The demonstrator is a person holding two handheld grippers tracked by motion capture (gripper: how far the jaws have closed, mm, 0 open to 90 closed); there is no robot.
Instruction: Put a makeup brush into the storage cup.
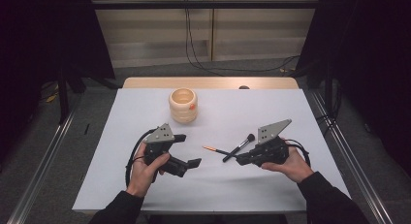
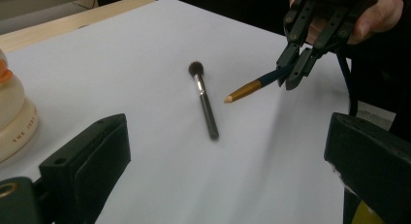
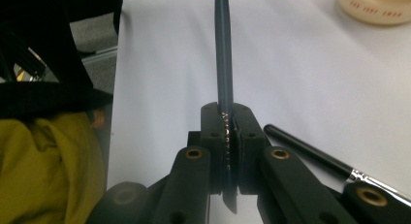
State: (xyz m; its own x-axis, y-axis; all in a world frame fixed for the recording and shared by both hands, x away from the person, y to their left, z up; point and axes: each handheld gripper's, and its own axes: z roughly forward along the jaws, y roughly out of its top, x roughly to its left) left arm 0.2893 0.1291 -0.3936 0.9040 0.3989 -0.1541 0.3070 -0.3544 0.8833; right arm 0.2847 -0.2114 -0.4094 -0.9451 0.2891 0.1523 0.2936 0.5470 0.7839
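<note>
My right gripper (image 1: 238, 159) is shut on the rear end of a dark blue pencil (image 1: 213, 149) with a gold tip, held nearly level and pointing left. In the right gripper view the jaws (image 3: 226, 136) clamp the pencil (image 3: 223, 54), which runs straight ahead. A black makeup brush (image 1: 239, 147) lies on the white sheet just beside those jaws. My left gripper (image 1: 190, 150) stands open with nothing in it, facing the brush (image 2: 204, 102). In its own view the left gripper (image 2: 228, 141) looks across at the right gripper (image 2: 294, 64) and the pencil (image 2: 249, 88).
A cream ridged cup (image 1: 183, 105) with an orange mark stands upright at the back of the white sheet (image 1: 271, 112); it also sits at the left edge as the cup (image 2: 12, 120) and far right as the cup (image 3: 375, 8). Metal rails flank the table.
</note>
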